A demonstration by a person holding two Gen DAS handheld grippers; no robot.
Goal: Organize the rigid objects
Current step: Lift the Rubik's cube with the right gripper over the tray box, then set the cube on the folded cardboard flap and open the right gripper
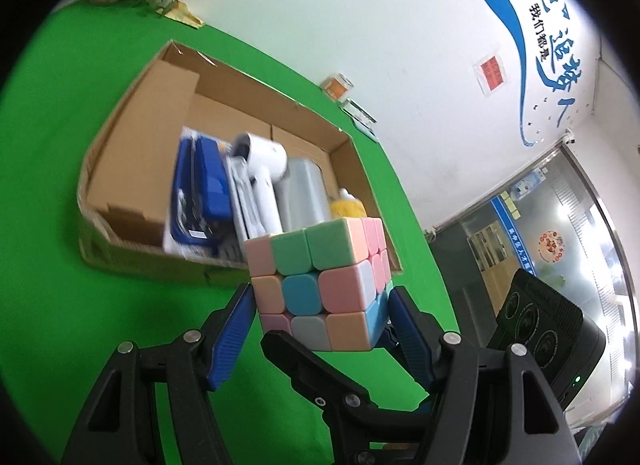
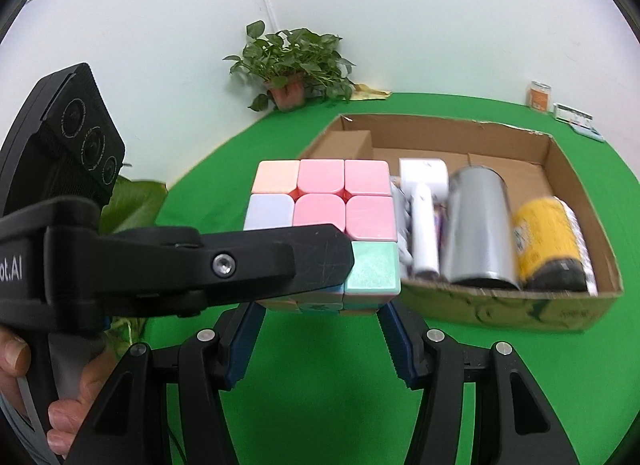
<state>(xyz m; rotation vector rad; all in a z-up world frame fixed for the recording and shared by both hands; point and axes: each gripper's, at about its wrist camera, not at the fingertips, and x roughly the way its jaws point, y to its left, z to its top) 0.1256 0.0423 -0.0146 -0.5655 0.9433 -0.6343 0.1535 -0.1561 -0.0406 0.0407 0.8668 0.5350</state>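
**Nearest.** Shows the left tool clenched on the pastel cube, with blue pads against opposite sides and one black finger laid flat across the face turned toward the right tool. Shows the right tool's tips at the cube's lower corners, apparently touching; cannot tell from either view whether gripping or merely steadying. Holds the cube in the air, above the worktop and just short of the cardboard box.

**Step in hand (judged).** Carrying the cube toward the box, possibly while passing it between tools. Calls next for settling on a single firm grasp, clearing the box's near wall, and lowering onto bare cardboard ahead and to the left of the left tool. Advises releasing only once seated, so as to avoid knocking the stored row.

**Ahead of the tools.** Lists, inside the box, side by side: a blue case, a white handled appliance, a silver cylinder and a yellow can, all somewhat blurred.

**Farther.** Shows a green cloth covering the worktop, with a small orange jar near the far edge. Beyond that, a potted plant against a white wall, blue lettering and a glass door off to the left tool's right.
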